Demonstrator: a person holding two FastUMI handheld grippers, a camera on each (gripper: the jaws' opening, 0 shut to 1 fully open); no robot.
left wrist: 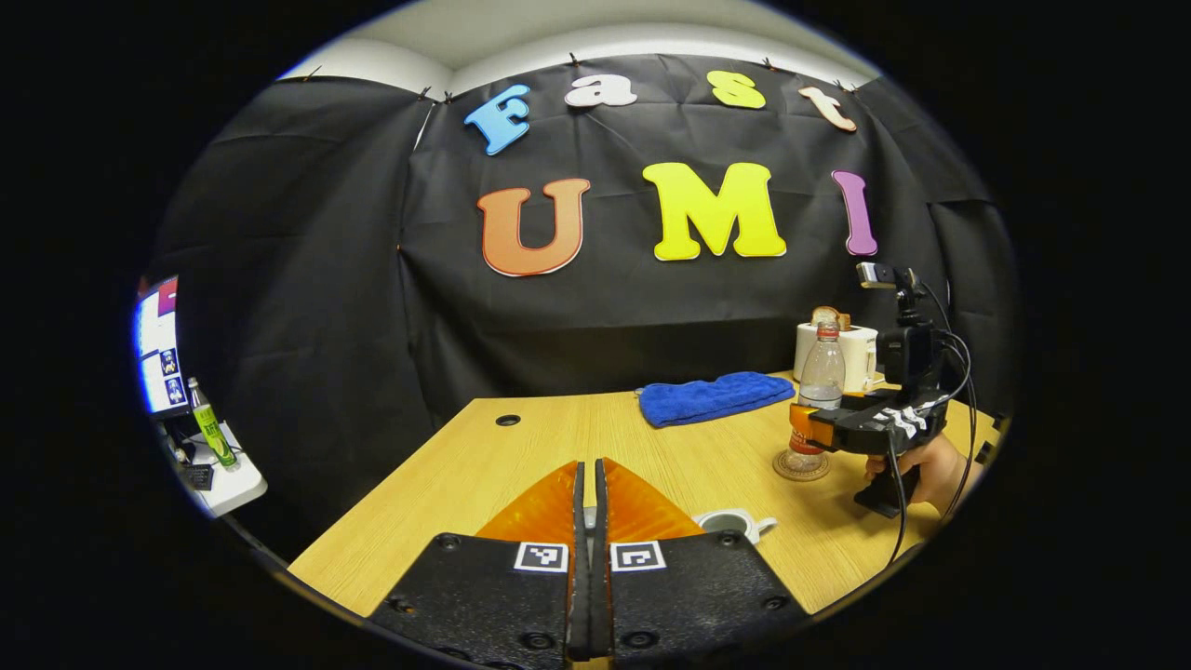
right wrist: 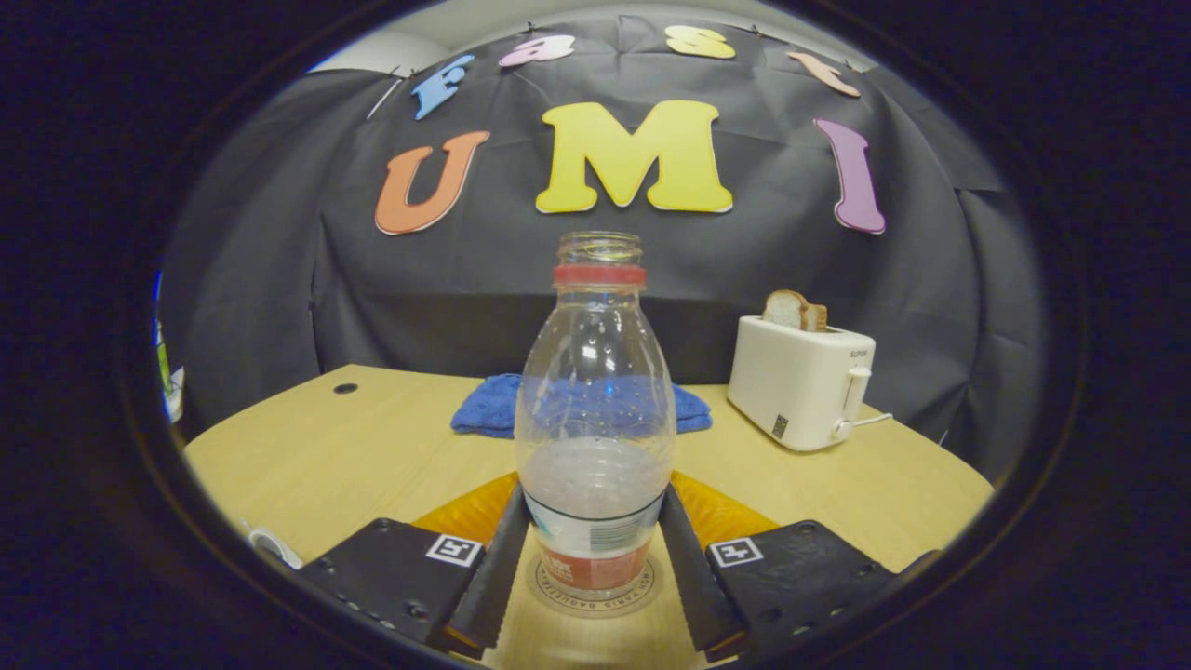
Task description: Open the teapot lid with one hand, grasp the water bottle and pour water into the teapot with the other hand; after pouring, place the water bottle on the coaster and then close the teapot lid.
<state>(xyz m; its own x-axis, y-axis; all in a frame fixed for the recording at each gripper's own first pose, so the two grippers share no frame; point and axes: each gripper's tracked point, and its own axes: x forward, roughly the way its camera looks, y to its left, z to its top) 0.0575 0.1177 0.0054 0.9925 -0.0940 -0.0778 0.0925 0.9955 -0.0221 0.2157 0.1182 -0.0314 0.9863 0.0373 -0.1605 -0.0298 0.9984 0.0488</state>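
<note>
We see the bottle (right wrist: 595,437) standing upright on the coaster (right wrist: 592,584), long axis vertical, open mouth pointing straight up, no cap on it. It is clear, with a red neck ring, a label low down and water in the lower part. The right gripper (right wrist: 594,544) has a finger on each side of the bottle's lower body, touching or nearly so; we cannot tell whether they press on it. In the left gripper view the bottle (left wrist: 821,391) sits on the coaster (left wrist: 801,465) toward the table's (left wrist: 484,484) right side, with the right gripper (left wrist: 806,426) at its label and a hand (left wrist: 930,470) holding that gripper. Behind lie a blue cloth (left wrist: 712,397) and a toaster (right wrist: 802,381) with bread. The left gripper (left wrist: 590,502) has its fingers together, above the table; just right of them sits the teapot (left wrist: 735,523).
</note>
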